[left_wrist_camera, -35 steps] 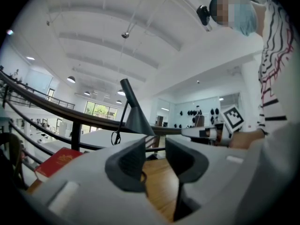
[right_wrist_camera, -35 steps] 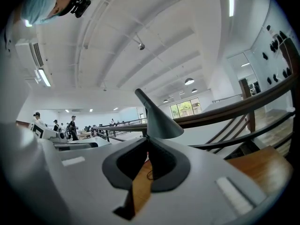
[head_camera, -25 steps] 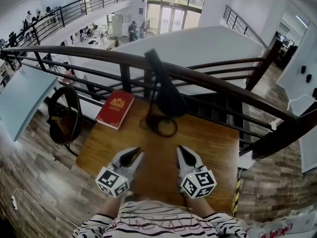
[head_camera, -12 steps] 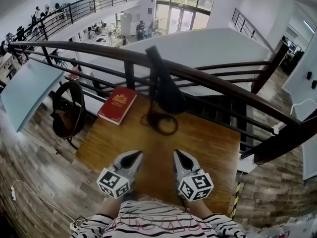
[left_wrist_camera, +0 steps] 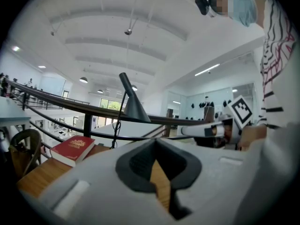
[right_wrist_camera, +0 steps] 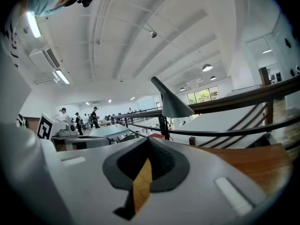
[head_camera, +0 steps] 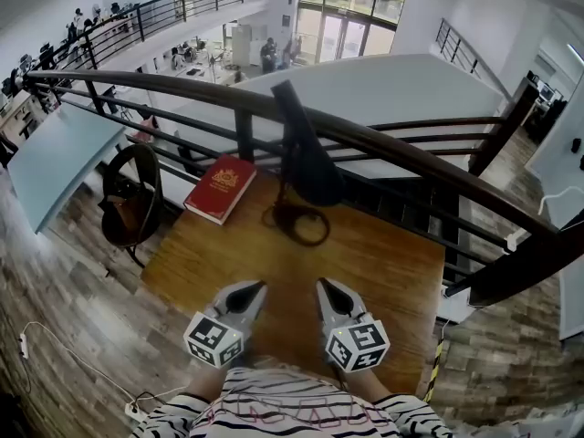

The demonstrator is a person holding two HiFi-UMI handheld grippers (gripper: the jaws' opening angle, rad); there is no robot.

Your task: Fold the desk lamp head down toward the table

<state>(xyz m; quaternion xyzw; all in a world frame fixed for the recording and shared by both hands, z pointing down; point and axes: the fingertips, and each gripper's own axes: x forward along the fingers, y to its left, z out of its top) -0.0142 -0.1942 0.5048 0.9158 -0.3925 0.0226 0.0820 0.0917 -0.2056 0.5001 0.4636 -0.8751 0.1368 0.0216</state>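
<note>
A black desk lamp [head_camera: 306, 167] stands at the far side of the wooden table [head_camera: 383, 254], its ring base [head_camera: 299, 223] on the tabletop and its cone head [left_wrist_camera: 134, 108] raised above the railing; the same head [right_wrist_camera: 172, 104] shows in the right gripper view. My left gripper [head_camera: 252, 291] and right gripper [head_camera: 326, 289] hover side by side over the near half of the table, well short of the lamp. Both are shut with nothing between their jaws.
A red book [head_camera: 220, 188] lies at the table's far left corner. A dark wooden railing [head_camera: 401, 158] runs just behind the table and lamp. A black chair [head_camera: 130, 199] stands on the floor left of the table.
The left gripper's jaws closed. Both grippers drew back slightly toward the near edge of the table. The lamp has not moved.
</note>
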